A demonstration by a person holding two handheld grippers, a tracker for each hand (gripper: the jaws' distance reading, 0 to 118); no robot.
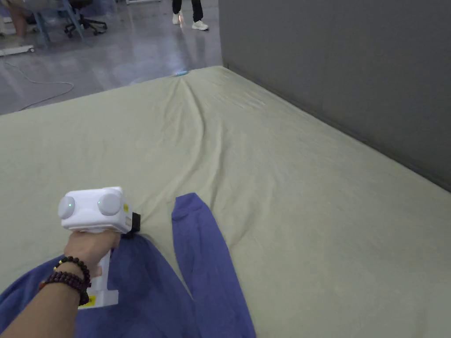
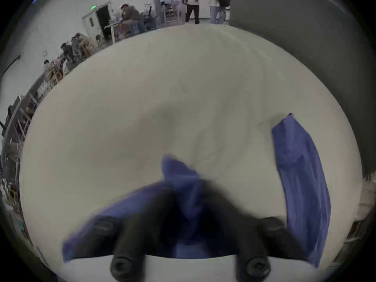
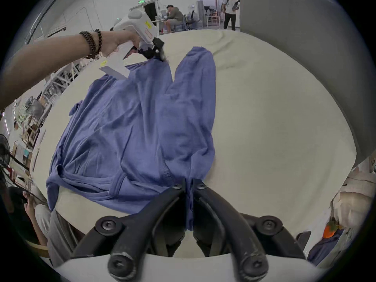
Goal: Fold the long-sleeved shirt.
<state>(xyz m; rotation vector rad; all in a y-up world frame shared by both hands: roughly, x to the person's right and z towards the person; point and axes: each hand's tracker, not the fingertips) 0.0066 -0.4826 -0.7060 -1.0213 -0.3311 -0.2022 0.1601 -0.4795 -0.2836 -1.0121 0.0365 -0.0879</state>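
A blue long-sleeved shirt lies on the pale cloth-covered table, collar end toward me in the right gripper view. One sleeve lies folded lengthwise along the body, cuff pointing away. My left gripper, held by a hand with bead bracelets, sits at the shirt's far corner; in its own blurred view, blue fabric is pinched between the left gripper jaws. My right gripper is shut on the shirt near the shoulder, a strip of fabric hanging between its jaws. There the left gripper shows farther off.
A grey partition runs along the table's right edge. Beyond the far edge is a shiny floor with a cable, an office chair and a standing person's legs. Wide bare cloth stretches right of the sleeve.
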